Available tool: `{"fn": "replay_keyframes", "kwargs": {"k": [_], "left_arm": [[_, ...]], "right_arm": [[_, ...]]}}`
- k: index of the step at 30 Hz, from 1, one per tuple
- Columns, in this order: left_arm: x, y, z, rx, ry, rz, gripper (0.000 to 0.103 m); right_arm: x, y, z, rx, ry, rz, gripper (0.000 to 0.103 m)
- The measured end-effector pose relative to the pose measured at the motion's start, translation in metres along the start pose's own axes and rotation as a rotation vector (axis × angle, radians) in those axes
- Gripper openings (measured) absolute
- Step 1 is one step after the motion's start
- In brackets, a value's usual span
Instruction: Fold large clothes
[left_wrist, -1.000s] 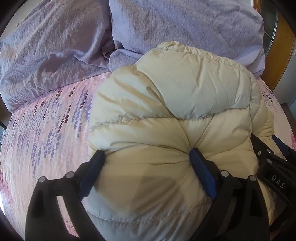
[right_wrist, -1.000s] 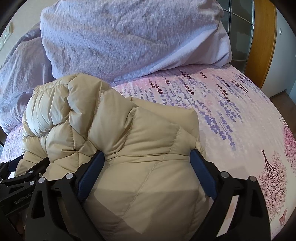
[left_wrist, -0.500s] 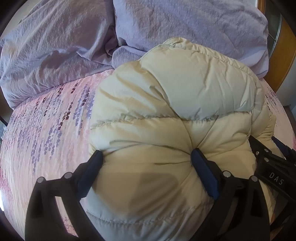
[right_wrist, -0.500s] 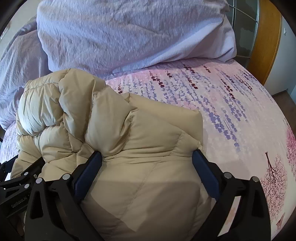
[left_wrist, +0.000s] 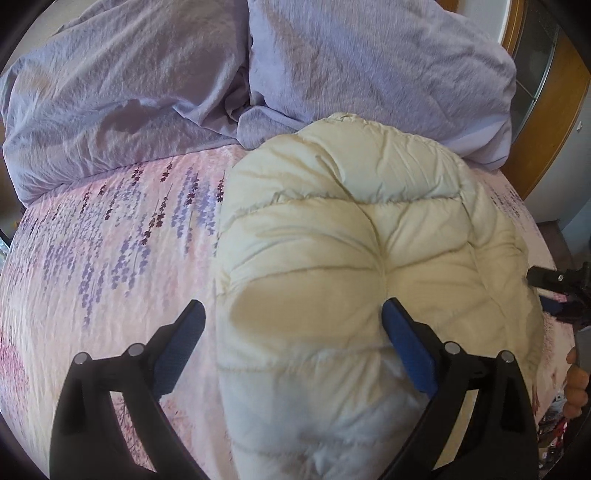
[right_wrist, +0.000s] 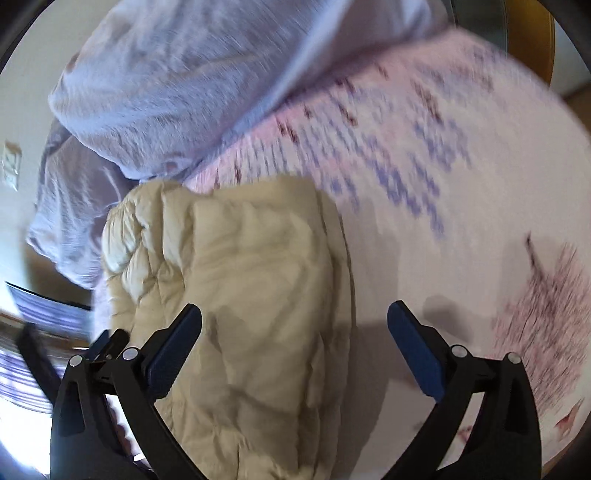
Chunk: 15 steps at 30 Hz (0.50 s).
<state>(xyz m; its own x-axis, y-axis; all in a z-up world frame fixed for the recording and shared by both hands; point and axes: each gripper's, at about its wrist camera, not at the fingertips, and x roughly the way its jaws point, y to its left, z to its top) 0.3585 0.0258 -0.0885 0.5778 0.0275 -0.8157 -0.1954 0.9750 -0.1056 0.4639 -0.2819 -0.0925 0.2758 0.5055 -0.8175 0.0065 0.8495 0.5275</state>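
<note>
Left view: left gripper (left_wrist: 291, 336) spread, one pad denting the jacket (left_wrist: 369, 266); pillows (left_wrist: 369, 62) behind. Right view, blurred: right gripper (right_wrist: 295, 332), just opening, spread beside the jacket.

My right gripper (right_wrist: 295, 350) has just been opening, its jaws spread wide and clear of the cream puffer jacket (right_wrist: 240, 295) lying on the floral bedsheet (right_wrist: 443, 221), lilac pillow (right_wrist: 184, 85) at eleven o'clock.

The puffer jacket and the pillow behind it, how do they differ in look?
The puffer jacket is cream and quilted into puffy stitched panels; the pillow is lavender with a fine crinkled weave and no quilting. The jacket is bundled into a rounded mound in front; the pillow lies broad and flatter at the far end. Both are soft, stuffed, and rest on the floral bedsheet.
</note>
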Motion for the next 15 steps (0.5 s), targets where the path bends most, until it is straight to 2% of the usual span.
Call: {"fn": "replay_keyframes", "kwargs": {"k": [8, 15], "left_arm": [[-0.012, 0.01, -0.012, -0.04, 0.023, -0.04, 0.096], [-0.018, 0.01, -0.016, -0.042, 0.027, -0.041, 0.096]], "right_arm": [[0.019, -0.01, -0.018, 0.089, 0.12, 0.13, 0.102], [0.035, -0.006, -0.022, 0.118, 0.16, 0.183, 0.102]]}}
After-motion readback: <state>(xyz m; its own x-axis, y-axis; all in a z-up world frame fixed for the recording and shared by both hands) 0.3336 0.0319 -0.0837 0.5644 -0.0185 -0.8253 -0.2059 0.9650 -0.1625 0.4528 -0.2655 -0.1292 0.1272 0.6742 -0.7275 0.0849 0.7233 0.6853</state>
